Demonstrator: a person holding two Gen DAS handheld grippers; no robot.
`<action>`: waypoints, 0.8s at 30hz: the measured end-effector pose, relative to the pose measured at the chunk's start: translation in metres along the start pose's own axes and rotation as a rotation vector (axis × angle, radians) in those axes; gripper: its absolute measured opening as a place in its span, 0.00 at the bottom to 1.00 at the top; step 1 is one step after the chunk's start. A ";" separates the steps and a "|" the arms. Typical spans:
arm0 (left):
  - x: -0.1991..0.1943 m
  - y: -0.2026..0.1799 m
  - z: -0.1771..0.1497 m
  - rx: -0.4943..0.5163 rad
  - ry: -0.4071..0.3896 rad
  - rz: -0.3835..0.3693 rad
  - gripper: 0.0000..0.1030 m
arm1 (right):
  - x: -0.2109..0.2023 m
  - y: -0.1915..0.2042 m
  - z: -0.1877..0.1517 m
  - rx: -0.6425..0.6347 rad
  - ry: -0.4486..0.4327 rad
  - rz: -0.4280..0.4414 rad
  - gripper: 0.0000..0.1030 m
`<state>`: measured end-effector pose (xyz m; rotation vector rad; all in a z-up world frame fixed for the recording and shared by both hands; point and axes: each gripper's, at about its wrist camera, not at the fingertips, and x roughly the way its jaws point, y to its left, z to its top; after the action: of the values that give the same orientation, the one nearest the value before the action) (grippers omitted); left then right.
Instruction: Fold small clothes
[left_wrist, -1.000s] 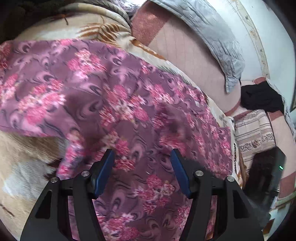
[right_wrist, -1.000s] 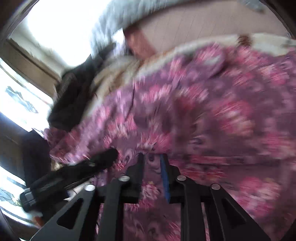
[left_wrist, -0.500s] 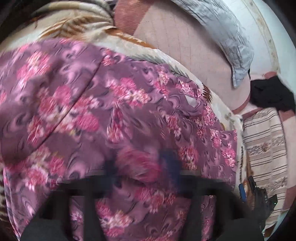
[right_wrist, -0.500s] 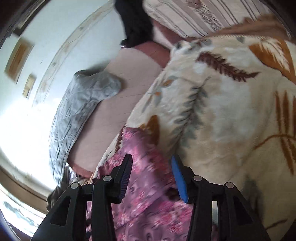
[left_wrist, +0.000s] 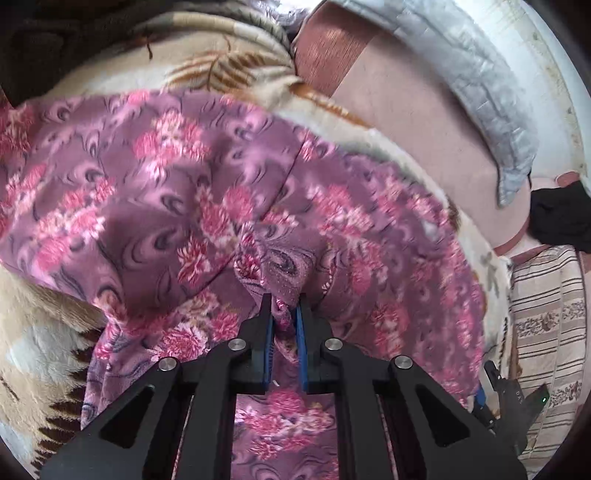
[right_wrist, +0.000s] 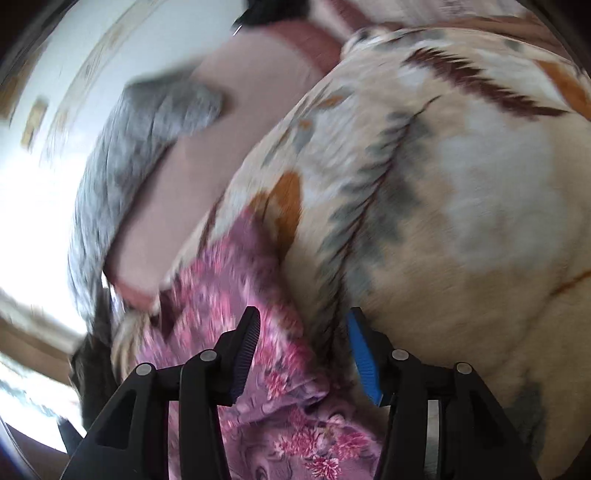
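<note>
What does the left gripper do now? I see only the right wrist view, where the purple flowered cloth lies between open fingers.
Observer: The left gripper is shut on a bunched fold of the purple flowered garment.
Operator: Is there more cloth than the corner I see?
Observer: Yes, it spreads wide over the leaf-print blanket, with one layer folded over another.
Operator: Can the left view see my right gripper?
Observer: Yes, part of it shows at the lower right edge, just past the garment's border, beside a striped cushion.
</note>
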<state>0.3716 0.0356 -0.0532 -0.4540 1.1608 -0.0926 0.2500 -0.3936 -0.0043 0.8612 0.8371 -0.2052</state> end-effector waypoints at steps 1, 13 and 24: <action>0.002 -0.001 -0.001 0.006 0.003 0.012 0.08 | 0.005 0.007 -0.004 -0.057 0.021 -0.021 0.31; -0.026 -0.008 -0.007 0.084 -0.064 0.037 0.17 | -0.026 0.034 -0.009 -0.150 -0.167 -0.106 0.17; 0.010 -0.017 -0.012 0.131 -0.041 0.049 0.28 | 0.017 0.068 -0.044 -0.323 -0.010 -0.120 0.28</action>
<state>0.3678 0.0136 -0.0588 -0.3100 1.1171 -0.1156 0.2685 -0.3134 0.0077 0.5077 0.8851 -0.1728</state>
